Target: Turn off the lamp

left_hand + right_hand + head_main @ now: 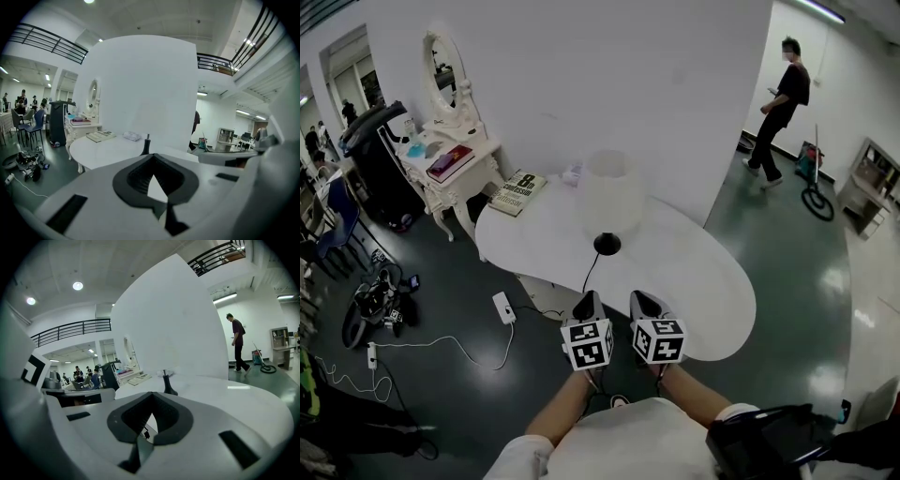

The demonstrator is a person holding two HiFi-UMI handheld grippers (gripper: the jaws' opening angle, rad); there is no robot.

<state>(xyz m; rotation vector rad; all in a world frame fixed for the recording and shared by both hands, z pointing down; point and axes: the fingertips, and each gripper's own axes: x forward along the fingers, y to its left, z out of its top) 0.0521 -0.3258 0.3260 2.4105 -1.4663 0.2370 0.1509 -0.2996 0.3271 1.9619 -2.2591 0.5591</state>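
A table lamp with a white shade (611, 192) and a black base (607, 244) stands mid-way on the white oval table (703, 281). Its black cord (589, 272) runs from the base to the table's front edge. Both grippers hover side by side at that edge, pointing at the lamp. My left gripper (589, 300) is shut with nothing in it, and the lamp's base (146, 146) shows just beyond its tips (152, 156). My right gripper (643, 298) also looks shut and empty, with the lamp's base (168, 385) ahead of its tips (151, 393).
A book (517, 192) and a small white packet (572, 173) lie at the table's far left. A white vanity with a mirror (450, 155) stands beyond it. A power strip (503, 307) and cables (375, 300) lie on the floor at left. A person (783, 108) walks at far right.
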